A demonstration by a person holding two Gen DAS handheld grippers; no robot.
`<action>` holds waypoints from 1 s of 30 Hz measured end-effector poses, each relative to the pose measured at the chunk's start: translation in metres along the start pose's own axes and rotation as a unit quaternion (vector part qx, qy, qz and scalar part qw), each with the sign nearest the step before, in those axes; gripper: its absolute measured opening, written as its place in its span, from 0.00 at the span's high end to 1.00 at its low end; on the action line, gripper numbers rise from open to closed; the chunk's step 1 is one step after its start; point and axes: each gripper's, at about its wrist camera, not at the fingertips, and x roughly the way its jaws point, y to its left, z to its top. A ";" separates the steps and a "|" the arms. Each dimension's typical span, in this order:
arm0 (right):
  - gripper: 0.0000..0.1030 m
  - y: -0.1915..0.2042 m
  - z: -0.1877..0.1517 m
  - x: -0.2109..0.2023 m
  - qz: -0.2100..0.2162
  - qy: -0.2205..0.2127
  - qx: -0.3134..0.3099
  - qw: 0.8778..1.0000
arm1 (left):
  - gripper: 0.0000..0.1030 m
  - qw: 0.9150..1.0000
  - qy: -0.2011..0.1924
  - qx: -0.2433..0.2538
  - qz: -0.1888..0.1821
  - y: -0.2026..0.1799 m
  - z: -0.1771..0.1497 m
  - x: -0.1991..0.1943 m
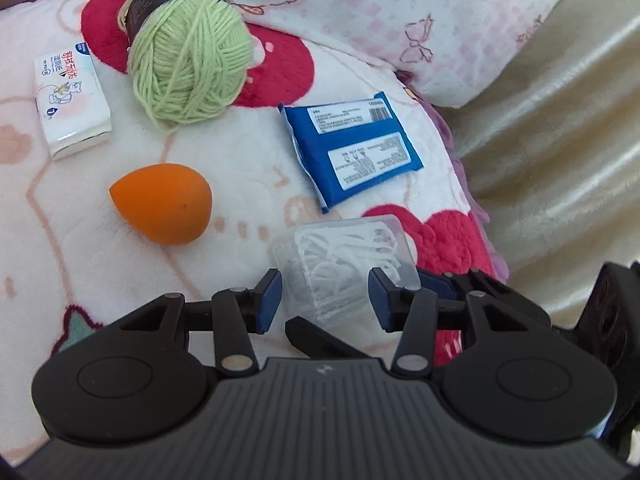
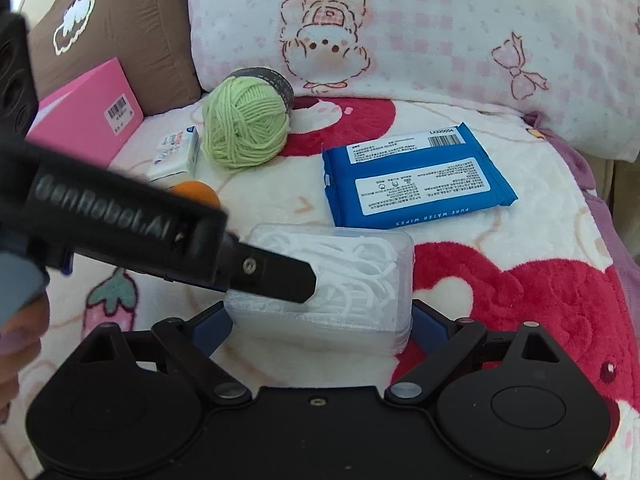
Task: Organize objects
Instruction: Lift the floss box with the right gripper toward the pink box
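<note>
The clear floss-pick box (image 2: 332,284) is clamped between the pads of the right gripper (image 2: 320,320), on the blanket (image 2: 540,288). The left gripper (image 1: 326,296) is held spread over the box's top, one pad (image 1: 269,300) clear of it. The blue wipes pack (image 2: 416,176) lies just beyond the box.

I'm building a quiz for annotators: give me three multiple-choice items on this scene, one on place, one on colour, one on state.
1. The pink box stands: A) beside the brown cushion; B) on the floor; C) in a basket.
2. The yarn ball is: A) orange; B) green; C) blue.
3. The right gripper is: A) open in the air; B) shut on the yarn ball; C) shut on the clear box.
Answers: A, it sits right at the cushion's foot; B, its strands are pale green; C, both pads press the box's sides.
</note>
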 end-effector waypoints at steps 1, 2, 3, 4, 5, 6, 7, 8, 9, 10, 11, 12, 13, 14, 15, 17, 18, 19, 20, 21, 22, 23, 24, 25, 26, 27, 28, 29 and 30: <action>0.07 0.002 -0.001 -0.002 0.000 0.003 0.000 1.000 | 0.56 1.000 0.006 0.000 0.000 0.000 -0.001 -0.002; 0.07 0.005 -0.003 -0.004 -0.001 0.007 -0.002 1.000 | 0.56 1.000 0.012 0.000 -0.001 0.000 -0.001 -0.004; 0.07 0.007 -0.004 -0.006 -0.002 0.008 -0.005 1.000 | 0.56 1.000 0.016 0.001 -0.001 -0.001 -0.001 -0.005; 0.07 0.010 -0.005 -0.008 -0.002 0.009 -0.006 1.000 | 0.56 1.000 0.018 0.003 0.000 -0.001 -0.002 -0.008; 0.07 0.012 -0.005 -0.011 -0.001 0.009 -0.006 1.000 | 0.56 1.000 0.020 0.006 0.001 -0.002 -0.003 -0.011; 0.07 0.014 -0.006 -0.013 0.000 0.009 -0.005 1.000 | 0.56 1.000 0.021 0.010 0.002 -0.003 -0.005 -0.015; 0.07 0.016 -0.006 -0.016 0.002 0.007 -0.004 1.000 | 0.56 1.000 0.020 0.014 0.004 -0.004 -0.006 -0.019; 0.07 0.018 -0.005 -0.018 0.003 0.006 -0.005 1.000 | 0.56 1.000 0.020 0.015 0.004 -0.004 -0.006 -0.024; 0.07 0.021 -0.005 -0.021 0.004 0.004 -0.007 1.000 | 0.56 1.000 0.019 0.015 0.004 -0.004 -0.006 -0.028; 0.07 0.024 -0.004 -0.023 0.004 0.004 -0.009 1.000 | 0.56 1.000 0.020 0.012 0.004 -0.003 -0.006 -0.033; 0.07 0.028 -0.003 -0.026 0.004 0.004 -0.011 1.000 | 0.56 1.000 0.020 0.008 0.002 -0.002 -0.006 -0.038; 0.07 0.032 -0.001 -0.028 0.004 0.007 -0.015 1.000 | 0.56 1.000 0.024 0.002 0.001 -0.001 -0.005 -0.043; 0.07 0.037 0.002 -0.030 0.007 0.018 -0.023 1.000 | 0.55 0.999 0.033 -0.010 -0.001 0.002 -0.005 -0.047; 0.07 0.041 0.005 -0.032 0.010 0.027 -0.031 0.999 | 0.55 0.998 0.047 -0.028 -0.003 0.006 -0.004 -0.052; 0.07 0.046 0.007 -0.035 0.014 0.030 -0.038 0.999 | 0.56 0.998 0.055 -0.043 -0.006 0.009 -0.004 -0.057; 0.07 0.053 0.010 -0.043 0.022 0.029 -0.043 0.998 | 0.56 0.997 0.058 -0.058 -0.013 0.013 -0.005 -0.070; 0.07 0.057 0.012 -0.046 0.025 0.029 -0.046 0.998 | 0.56 0.996 0.058 -0.064 -0.015 0.015 -0.005 -0.076; 0.07 0.062 0.013 -0.050 0.026 0.027 -0.049 0.998 | 0.56 0.996 0.056 -0.071 -0.018 0.017 -0.006 -0.082; 0.07 0.066 0.015 -0.053 0.028 0.025 -0.051 0.998 | 0.56 0.995 0.053 -0.077 -0.019 0.018 -0.006 -0.089; 0.07 0.071 0.018 -0.056 0.030 0.023 -0.052 0.998 | 0.56 0.995 0.050 -0.080 -0.020 0.019 -0.006 -0.096; 0.07 0.075 0.020 -0.058 0.032 0.020 -0.053 0.998 | 0.56 0.995 0.047 -0.082 -0.018 0.019 -0.006 -0.102; 0.07 0.079 0.022 -0.061 0.034 0.017 -0.056 0.998 | 0.56 0.996 0.043 -0.079 -0.016 0.019 -0.005 -0.109; 0.07 0.084 0.024 -0.064 0.035 0.013 -0.060 0.997 | 0.56 0.996 0.038 -0.076 -0.014 0.018 -0.005 -0.116; 0.07 0.090 0.027 -0.067 0.036 0.009 -0.066 0.997 | 0.56 0.997 0.034 -0.074 -0.012 0.018 -0.005 -0.123; 0.07 0.095 0.029 -0.071 0.036 0.005 -0.070 0.997 | 0.56 0.997 0.030 -0.071 -0.009 0.018 -0.004 -0.130; 0.07 0.100 0.031 -0.074 0.037 0.001 -0.075 0.996 | 0.56 0.997 0.027 -0.069 -0.006 0.017 -0.003 -0.138; 0.07 0.106 0.033 -0.077 0.038 -0.003 -0.079 0.996 | 0.56 0.997 0.023 -0.067 -0.004 0.018 -0.002 -0.145; 0.07 0.112 0.035 -0.080 0.039 -0.007 -0.083 0.996 | 0.56 0.998 0.020 -0.064 -0.001 0.018 -0.001 -0.153; 0.07 0.117 0.038 -0.083 0.041 -0.009 -0.087 0.995 | 0.55 0.998 0.017 -0.062 0.001 0.018 -0.001 -0.162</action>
